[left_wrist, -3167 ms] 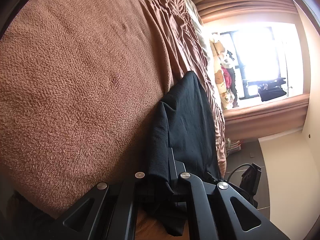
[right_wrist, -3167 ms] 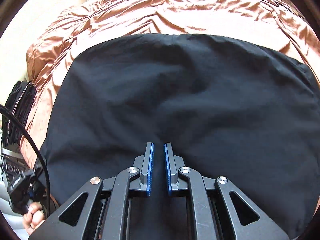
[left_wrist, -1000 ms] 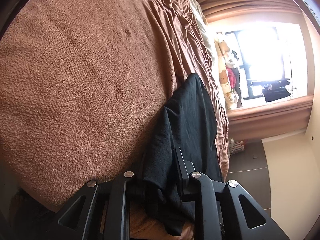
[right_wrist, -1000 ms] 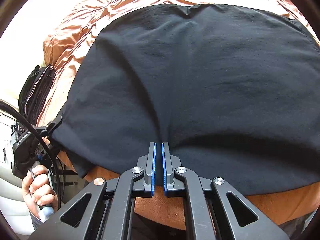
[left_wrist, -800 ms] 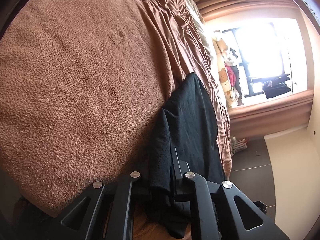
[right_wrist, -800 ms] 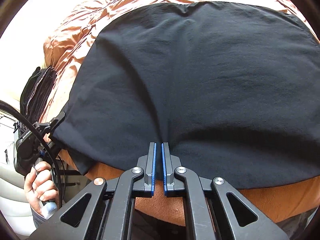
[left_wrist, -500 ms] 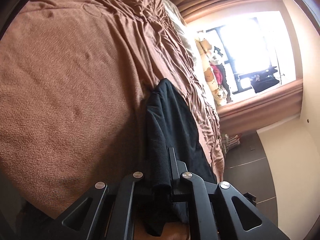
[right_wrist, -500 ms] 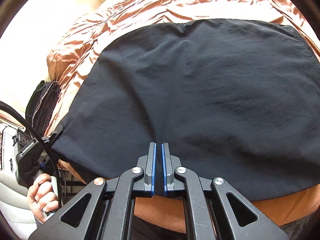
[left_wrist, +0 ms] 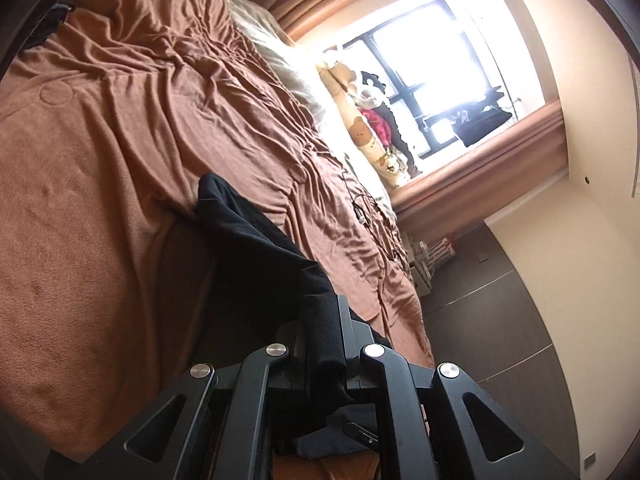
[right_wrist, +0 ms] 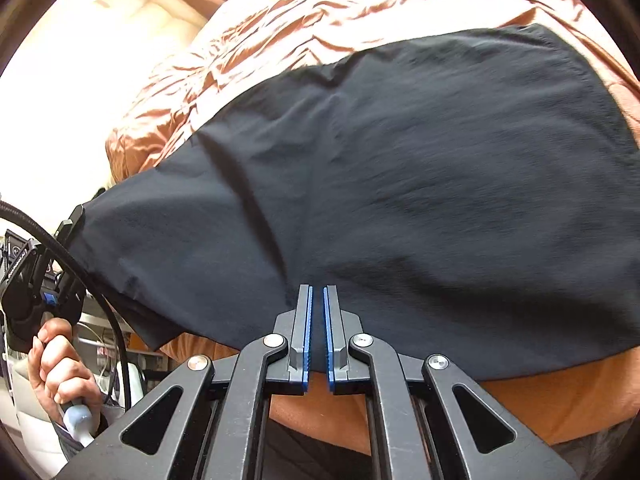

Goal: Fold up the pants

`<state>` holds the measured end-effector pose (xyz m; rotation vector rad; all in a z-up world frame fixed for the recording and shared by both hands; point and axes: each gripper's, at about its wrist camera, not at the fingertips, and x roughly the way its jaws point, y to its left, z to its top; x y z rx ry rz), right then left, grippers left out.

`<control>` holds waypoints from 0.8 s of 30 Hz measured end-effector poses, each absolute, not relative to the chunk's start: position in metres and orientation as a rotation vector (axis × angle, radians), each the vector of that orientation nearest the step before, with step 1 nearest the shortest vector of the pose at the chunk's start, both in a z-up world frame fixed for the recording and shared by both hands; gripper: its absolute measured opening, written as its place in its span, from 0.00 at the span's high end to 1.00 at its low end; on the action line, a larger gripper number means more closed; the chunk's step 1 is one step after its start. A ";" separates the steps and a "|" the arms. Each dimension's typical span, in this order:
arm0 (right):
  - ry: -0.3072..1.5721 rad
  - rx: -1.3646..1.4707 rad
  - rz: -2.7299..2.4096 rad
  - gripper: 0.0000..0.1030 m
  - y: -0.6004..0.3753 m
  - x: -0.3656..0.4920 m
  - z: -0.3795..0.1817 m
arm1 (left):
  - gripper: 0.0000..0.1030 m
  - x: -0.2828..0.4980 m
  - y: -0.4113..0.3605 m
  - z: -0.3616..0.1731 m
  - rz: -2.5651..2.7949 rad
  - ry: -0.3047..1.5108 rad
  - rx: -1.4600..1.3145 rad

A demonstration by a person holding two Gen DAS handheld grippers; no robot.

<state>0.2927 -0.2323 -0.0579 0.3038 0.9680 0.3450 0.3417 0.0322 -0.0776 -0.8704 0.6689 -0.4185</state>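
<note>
Pants (left_wrist: pixel 256 264): black, lying on brown bed cover (left_wrist: pixel 120 160). L wrist view: our left claw (left_wrist: pixel 324 336) clamped on a bunched pants edge, cloth raised off the bed; window (left_wrist: pixel 436 64) beyond. R wrist view: our right claw (right_wrist: pixel 316 320) pinched together on pants (right_wrist: pixel 400 184) near edge; left hand (right_wrist: pixel 60 372) grips its handle at frame left.

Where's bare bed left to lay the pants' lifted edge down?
Free: brown blanket on the side of the black pants away from the window, and wrinkled blanket beyond their far hem. Crowded: near edge, left gripper and right gripper clamp cloth.
</note>
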 end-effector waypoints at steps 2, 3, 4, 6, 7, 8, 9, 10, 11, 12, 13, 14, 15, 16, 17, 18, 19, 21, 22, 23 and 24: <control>0.949 0.324 0.339 0.98 -0.246 0.287 -0.051 | 0.91 0.347 0.020 -0.068 -0.443 0.665 -0.845; 0.938 0.330 0.337 0.97 -0.253 0.283 -0.048 | 0.91 0.349 0.014 -0.064 -0.455 0.664 -0.832; 0.926 0.337 0.335 0.97 -0.259 0.279 -0.045 | 0.91 0.352 0.007 -0.059 -0.468 0.664 -0.821; 0.910 0.354 0.331 0.97 -0.271 0.274 -0.040 | 0.91 0.359 -0.007 -0.051 -0.491 0.665 -0.795; 0.902 0.365 0.329 0.97 -0.277 0.269 -0.037 | 0.91 0.362 -0.014 -0.045 -0.501 0.665 -0.782; 0.892 0.376 0.327 0.97 -0.282 0.265 -0.035 | 0.91 0.364 -0.021 -0.041 -0.511 0.666 -0.769; 0.881 0.385 0.326 0.97 -0.287 0.262 -0.032 | 0.91 0.367 -0.028 -0.038 -0.522 0.669 -0.758; 0.870 0.391 0.323 0.97 -0.292 0.259 -0.029 | 0.91 0.371 -0.035 -0.035 -0.533 0.672 -0.747; 0.859 0.396 0.319 0.97 -0.297 0.255 -0.027 | 0.91 0.373 -0.042 -0.033 -0.544 0.675 -0.736; 0.851 0.403 0.316 0.97 -0.302 0.251 -0.026 | 0.91 0.375 -0.050 -0.030 -0.555 0.678 -0.724; 0.843 0.414 0.314 0.96 -0.307 0.248 -0.024 | 0.91 0.378 -0.056 -0.028 -0.567 0.682 -0.712; 0.835 0.425 0.311 0.96 -0.312 0.245 -0.023 | 0.91 0.380 -0.064 -0.026 -0.579 0.684 -0.701; 0.828 0.434 0.309 0.96 -0.316 0.241 -0.022 | 0.91 0.382 -0.072 -0.023 -0.593 0.688 -0.689; 0.822 0.439 0.306 0.96 -0.322 0.237 -0.021 | 0.91 0.384 -0.080 -0.022 -0.606 0.692 -0.678; 0.816 0.444 0.301 0.96 -0.326 0.234 -0.021 | 0.91 0.386 -0.089 -0.020 -0.619 0.697 -0.667; 0.811 0.450 0.299 0.96 -0.332 0.228 -0.020 | 0.91 0.388 -0.098 -0.018 -0.634 0.703 -0.656; 0.806 0.457 0.297 0.96 -0.336 0.224 -0.019 | 0.91 0.389 -0.106 -0.017 -0.649 0.708 -0.645; 0.796 0.471 0.292 0.96 -0.345 0.217 -0.019 | 0.91 0.392 -0.125 -0.016 -0.682 0.724 -0.621; 0.791 0.476 0.288 0.96 -0.350 0.213 -0.018 | 0.91 0.393 -0.134 -0.016 -0.697 0.732 -0.609; 0.787 0.482 0.281 0.96 -0.354 0.210 -0.018 | 0.91 0.395 -0.144 -0.016 -0.713 0.742 -0.594; 0.783 0.490 0.276 0.96 -0.360 0.208 -0.018 | 0.91 0.396 -0.154 -0.017 -0.729 0.752 -0.581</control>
